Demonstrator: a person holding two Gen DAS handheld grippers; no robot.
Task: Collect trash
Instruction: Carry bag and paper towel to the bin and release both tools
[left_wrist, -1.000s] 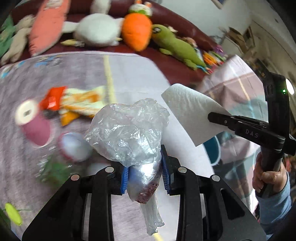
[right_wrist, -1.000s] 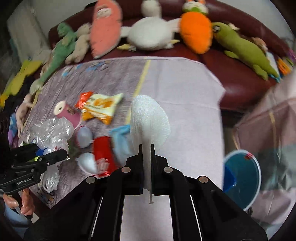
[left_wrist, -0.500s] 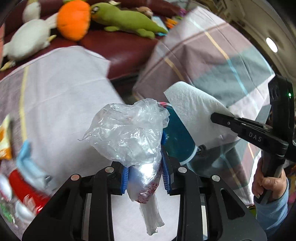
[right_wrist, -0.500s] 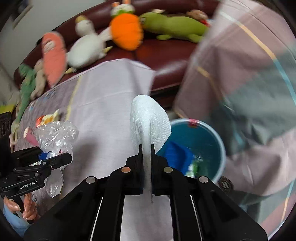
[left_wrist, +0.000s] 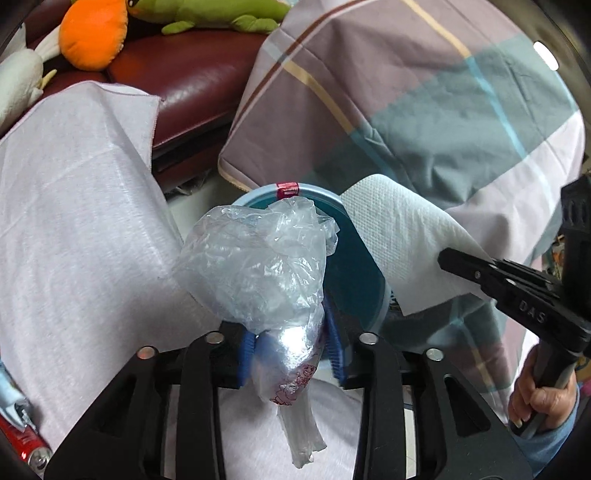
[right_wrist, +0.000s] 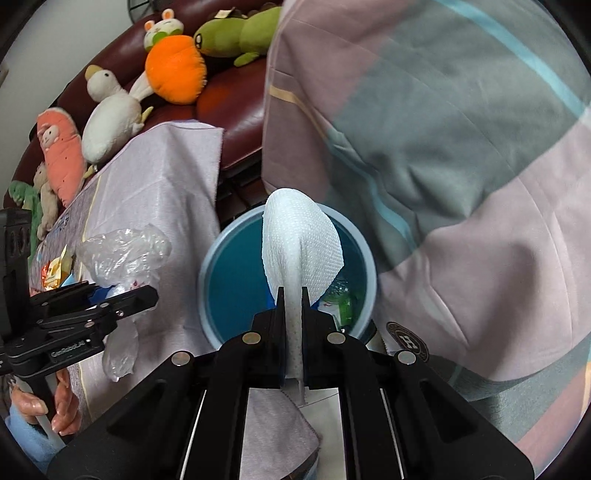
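– Hovering over the bin (right_wrist: 202, 280), are both grippers carrying trash?

– Yes. The right gripper (right_wrist: 293, 299) is pinching a paper towel (right_wrist: 301, 243) between jaws that are closed down narrow. The towel is fanning out at 12 o'clock of the fingertips, directly over the blue bin's mouth. The left gripper (left_wrist: 290, 347) is bringing a crumpled plastic bag (left_wrist: 258, 266). Its jaws have just been opening, and the bag is sitting between the blue pads with its tail hanging below. The plastic is looking as if it is touching both pads, so it is not dropping yet.

– How far along is the job looking?

– Partway, by my reading. A green wrapper (right_wrist: 341, 302) is already lying inside the bin at 4 o'clock. These two pieces are waiting to be released. A snack packet (right_wrist: 55, 269) is lying on the clothed table (left_wrist: 74, 221) at 9 o'clock in the right wrist view, and something red (left_wrist: 22, 439) is showing at 8 o'clock in the left wrist view, so more collecting is remaining.

– And the hands?

– Both are tilting their grippers steeply downward, side by side. The left hand (right_wrist: 62, 410) is gripping its handle at 8 o'clock in the right wrist view. The right hand (left_wrist: 539, 398) is doing the same at 4 o'clock in the left wrist view. The bag is hanging near the bin's near rim, with the towel more centrally over it.
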